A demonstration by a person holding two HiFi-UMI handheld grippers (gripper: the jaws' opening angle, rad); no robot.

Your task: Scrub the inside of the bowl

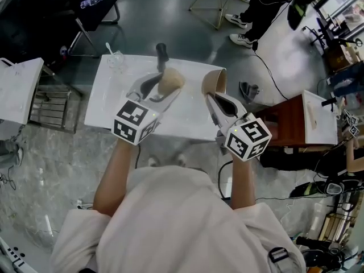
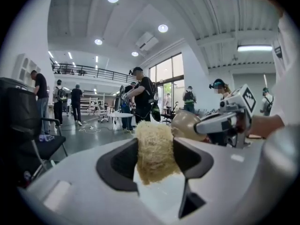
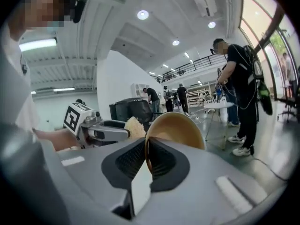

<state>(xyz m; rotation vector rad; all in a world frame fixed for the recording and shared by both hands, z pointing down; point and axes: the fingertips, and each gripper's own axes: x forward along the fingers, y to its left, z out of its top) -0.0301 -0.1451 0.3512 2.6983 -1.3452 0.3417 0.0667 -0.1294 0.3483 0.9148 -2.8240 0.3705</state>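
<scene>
My left gripper point(image 1: 169, 87) is shut on a pale fibrous scrubber point(image 1: 171, 79), which bulges between the dark pads point(image 2: 155, 156). My right gripper point(image 1: 211, 93) is shut on the rim of a tan bowl point(image 1: 214, 83), held on edge above the white table point(image 1: 114, 104). In the right gripper view the bowl point(image 3: 176, 129) rises from between the jaws, with the left gripper's scrubber point(image 3: 134, 127) just to its left. In the left gripper view the bowl's rounded outside point(image 2: 185, 124) sits beside the scrubber, with a small gap between them.
A clear plastic cup point(image 1: 115, 60) and a dark handled tool point(image 1: 162, 54) stand at the table's far edge. A brown side table point(image 1: 287, 118) is to the right, a black chair point(image 1: 94, 7) beyond. People stand around the hall point(image 2: 142, 97).
</scene>
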